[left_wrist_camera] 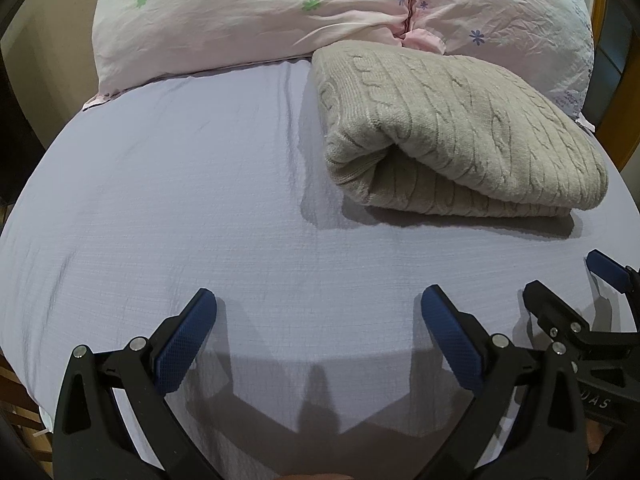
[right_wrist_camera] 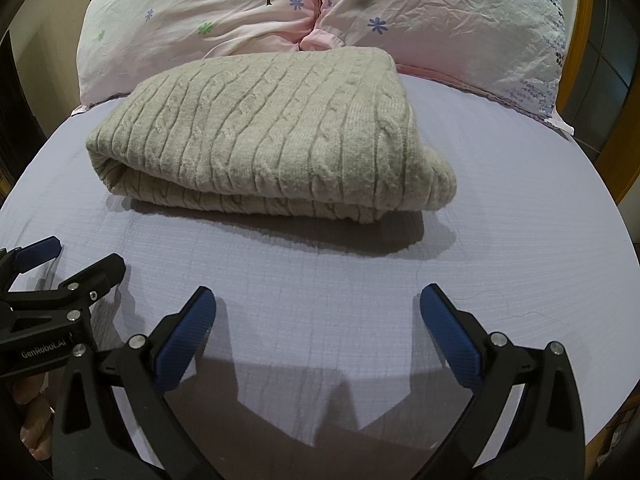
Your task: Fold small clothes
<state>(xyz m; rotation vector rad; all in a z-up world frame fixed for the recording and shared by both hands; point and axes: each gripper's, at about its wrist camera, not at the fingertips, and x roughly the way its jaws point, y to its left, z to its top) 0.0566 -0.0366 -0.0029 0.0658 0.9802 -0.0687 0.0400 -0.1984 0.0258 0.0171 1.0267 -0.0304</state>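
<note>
A beige cable-knit sweater (left_wrist_camera: 452,124) lies folded in a thick bundle on the lavender bed sheet (left_wrist_camera: 180,200); it also shows in the right wrist view (right_wrist_camera: 272,136). My left gripper (left_wrist_camera: 318,312) is open and empty, low over the sheet, in front of and left of the sweater. My right gripper (right_wrist_camera: 318,312) is open and empty, in front of the sweater and apart from it. The right gripper also shows at the right edge of the left wrist view (left_wrist_camera: 568,284). The left gripper shows at the left edge of the right wrist view (right_wrist_camera: 80,256).
Two pink floral pillows (left_wrist_camera: 248,20) (right_wrist_camera: 440,20) lie behind the sweater at the head of the bed. The sheet (right_wrist_camera: 500,220) drops off at both sides. A wooden frame (left_wrist_camera: 600,8) stands at the right.
</note>
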